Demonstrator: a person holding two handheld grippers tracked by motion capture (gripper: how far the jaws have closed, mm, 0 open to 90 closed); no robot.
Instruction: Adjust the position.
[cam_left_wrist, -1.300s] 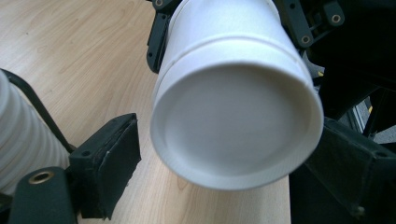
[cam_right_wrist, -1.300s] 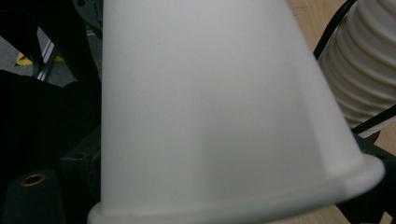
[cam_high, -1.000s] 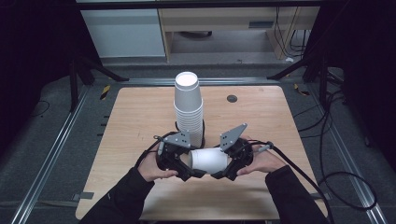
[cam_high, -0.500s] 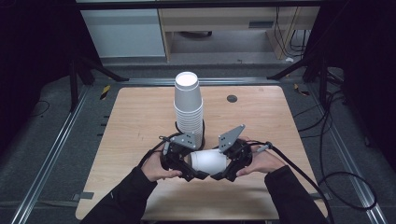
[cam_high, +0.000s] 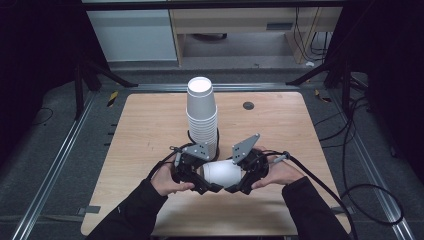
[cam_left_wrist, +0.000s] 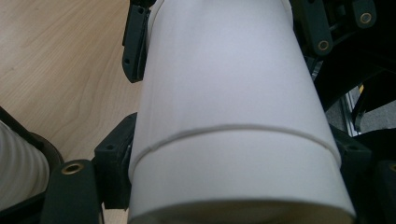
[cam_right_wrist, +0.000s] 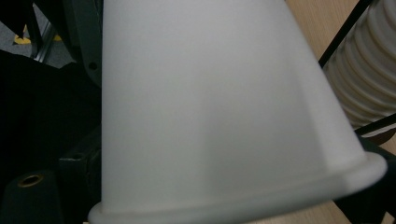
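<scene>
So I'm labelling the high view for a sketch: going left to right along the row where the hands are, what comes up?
Person's left hand → left gripper → white paper cup lying on its side → right gripper → person's right hand.

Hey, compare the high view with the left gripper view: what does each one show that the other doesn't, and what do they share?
High view: the whole wooden table, a small black disc near its far edge, and the cup stack standing upright. Left gripper view: a thin raised line circling the paper cup's wall. Shared: that white paper cup lying sideways between the left hand-held gripper, whose jaws have just been closing around it, and the right hand-held gripper.
</scene>
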